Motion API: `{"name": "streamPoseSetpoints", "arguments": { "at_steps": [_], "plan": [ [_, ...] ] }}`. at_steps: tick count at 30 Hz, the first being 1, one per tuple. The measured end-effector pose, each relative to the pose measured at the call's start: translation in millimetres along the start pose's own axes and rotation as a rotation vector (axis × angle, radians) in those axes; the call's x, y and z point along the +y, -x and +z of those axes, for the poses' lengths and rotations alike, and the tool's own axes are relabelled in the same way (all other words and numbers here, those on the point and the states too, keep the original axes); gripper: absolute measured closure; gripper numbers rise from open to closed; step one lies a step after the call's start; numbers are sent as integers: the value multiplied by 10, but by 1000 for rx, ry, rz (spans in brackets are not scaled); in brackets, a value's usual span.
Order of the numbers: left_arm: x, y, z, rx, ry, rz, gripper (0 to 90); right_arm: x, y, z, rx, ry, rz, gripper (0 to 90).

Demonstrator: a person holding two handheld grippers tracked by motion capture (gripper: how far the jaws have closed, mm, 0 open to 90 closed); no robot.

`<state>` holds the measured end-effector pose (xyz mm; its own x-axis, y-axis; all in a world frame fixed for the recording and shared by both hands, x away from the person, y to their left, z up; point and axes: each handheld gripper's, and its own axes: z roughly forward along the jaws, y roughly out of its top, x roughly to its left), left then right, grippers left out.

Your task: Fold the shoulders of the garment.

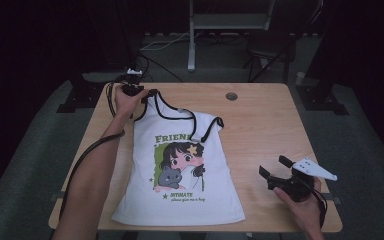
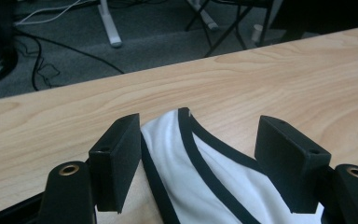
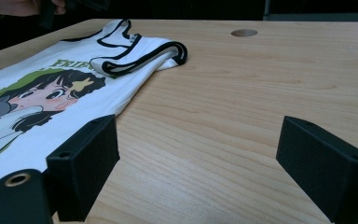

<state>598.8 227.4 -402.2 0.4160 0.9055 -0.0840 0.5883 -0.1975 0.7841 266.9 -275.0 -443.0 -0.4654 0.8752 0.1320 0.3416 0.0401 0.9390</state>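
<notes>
Two black jaws of the left gripper [image 2: 200, 163] stand spread around the black-trimmed shoulder strap of the white printed cotton top [image 1: 180, 170], not pressing it, at the far left of the wooden table [image 1: 270, 125]. The top's other strap lies folded over. Near right, the right gripper [image 1: 275, 167] rests spread and empty.

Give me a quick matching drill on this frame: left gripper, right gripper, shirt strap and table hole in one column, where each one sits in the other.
Things:
1. left gripper
2. right gripper
3. shirt strap
4. table hole

Places:
A. over bare wood, right of the shirt
B. at the far left corner of the table
C. near the far edge, right of the shirt
D. between open jaws, not pinched

Pairs: 1-B, 2-A, 3-D, 4-C
</notes>
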Motion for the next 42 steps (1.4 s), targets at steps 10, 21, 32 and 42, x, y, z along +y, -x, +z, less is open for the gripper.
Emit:
{"name": "streamPoseSetpoints", "arguments": {
  "at_steps": [10,21,32,42],
  "plan": [
    [-89,-63,184,27,-54,-59,441,-3,-20,1,6,-3,-9,121],
    [-151,-60,287,26,-78,-63,613,-1,-26,7,12,-8,-12,121],
    [-192,56,311,71,-36,-14,863,0,-34,14,10,-11,-21,121],
    [-60,151,42,-35,71,-49,875,-2,-24,7,12,-4,-11,121]
  ]
}}
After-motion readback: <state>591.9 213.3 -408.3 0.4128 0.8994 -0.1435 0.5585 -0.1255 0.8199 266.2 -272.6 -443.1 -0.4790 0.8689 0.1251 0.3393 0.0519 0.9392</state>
